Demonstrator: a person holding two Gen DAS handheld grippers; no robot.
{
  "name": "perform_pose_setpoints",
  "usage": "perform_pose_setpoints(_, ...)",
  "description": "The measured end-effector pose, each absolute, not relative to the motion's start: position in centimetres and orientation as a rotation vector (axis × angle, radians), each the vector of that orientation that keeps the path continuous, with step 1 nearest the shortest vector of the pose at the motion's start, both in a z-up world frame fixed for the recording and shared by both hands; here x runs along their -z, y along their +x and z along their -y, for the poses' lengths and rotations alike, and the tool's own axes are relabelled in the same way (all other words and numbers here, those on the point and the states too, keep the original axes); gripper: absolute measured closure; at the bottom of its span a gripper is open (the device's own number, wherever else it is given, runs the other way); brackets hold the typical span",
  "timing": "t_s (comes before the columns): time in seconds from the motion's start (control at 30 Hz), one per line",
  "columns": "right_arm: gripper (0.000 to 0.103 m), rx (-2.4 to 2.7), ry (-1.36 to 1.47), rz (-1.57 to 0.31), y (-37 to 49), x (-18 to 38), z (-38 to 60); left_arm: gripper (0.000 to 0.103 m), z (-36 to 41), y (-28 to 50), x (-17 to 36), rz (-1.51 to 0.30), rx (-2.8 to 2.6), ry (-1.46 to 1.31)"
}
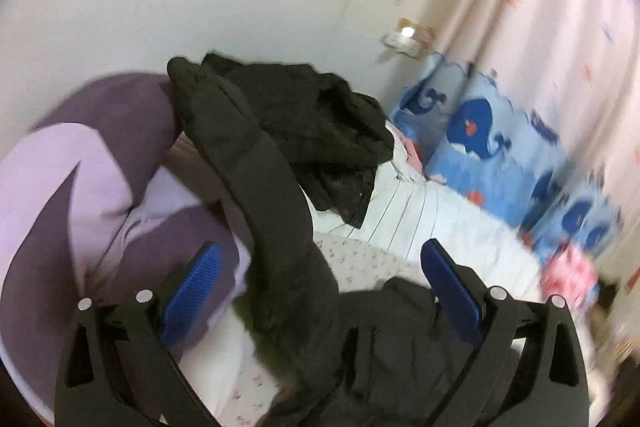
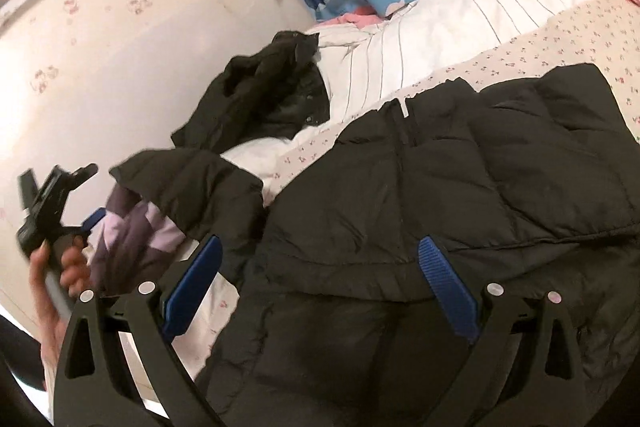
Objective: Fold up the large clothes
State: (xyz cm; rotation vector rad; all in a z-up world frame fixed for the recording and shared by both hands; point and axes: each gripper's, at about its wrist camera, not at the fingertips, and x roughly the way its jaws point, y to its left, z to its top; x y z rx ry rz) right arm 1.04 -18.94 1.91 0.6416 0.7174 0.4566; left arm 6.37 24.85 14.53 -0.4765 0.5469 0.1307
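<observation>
Left wrist view. Nearest the lens, the left gripper (image 1: 320, 279) with jaws spread wide; nothing pinched. A black sleeve (image 1: 256, 163) of the jacket (image 1: 384, 339) runs up between the blue pads (image 1: 192, 287), free of both. It arches away toward a heap of black cloth, likely the hood (image 1: 320, 123), lying on the bed (image 1: 420, 223). A purple pillow (image 1: 80, 187) sits to the left, a whale-print quilt (image 1: 500, 155) against the curtain (image 1: 560, 7) on the right. Frame is blurred at the edges. Judgement: the sleeve looks just let go or about to be picked up; the pictures cannot say which.

Right wrist view. Nearest, the right gripper (image 2: 320, 287), jaws spread as far as they go, empty, hanging over the jacket body (image 2: 460, 187). The quilted body lies flat across the flowered sheet (image 2: 560, 39), hem side toward the camera, one fold line already showing across it. The sleeve (image 2: 192, 187) trails left, the hood (image 2: 264, 87) beyond it on a white duvet (image 2: 420, 27). At far left a hand (image 2: 60, 267) grips the left gripper's handle (image 2: 48, 203), raised clear of the bed.

Judgement: body is laid flat to serve as a base; the loose sleeve and hood remain to be brought in over it.
</observation>
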Motion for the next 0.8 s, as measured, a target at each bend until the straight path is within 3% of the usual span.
perform_pose_setpoints(0.47, 0.008, -0.464, 0.687, -0.694, 1.7, -2.8, 19.0, 0.008, -32.7, 15.1, -11.2, -0.625, -0.339, -0.665)
perform_pose_setpoints(0.5, 0.008, -0.465, 0.688, -0.695, 1.7, -2.8, 19.0, 0.012, -33.1, 15.3, -11.0, -0.615, -0.347, -0.685)
perform_pose_setpoints(0.57, 0.008, -0.464, 0.682, -0.695, 1.8, -2.8, 18.9, 0.073, -33.7, 15.5, -10.6, -0.589, -0.307, -0.733)
perform_pose_setpoints(0.6, 0.008, -0.456, 0.680, -0.697, 1.8, -2.7, 19.0, 0.082, -34.0, 15.9, -10.2, -0.616, -0.275, -0.760)
perform_pose_setpoints(0.67, 0.008, -0.442, 0.686, -0.702, 1.9, -2.5, 19.2, 0.092, -34.1, 16.0, -10.0, -0.604, -0.255, -0.765)
perform_pose_setpoints(0.8, 0.008, -0.419, 0.704, -0.699, 1.9, -2.4, 19.9, 0.095, -33.0, 15.1, -11.3, -0.535, -0.138, -0.780)
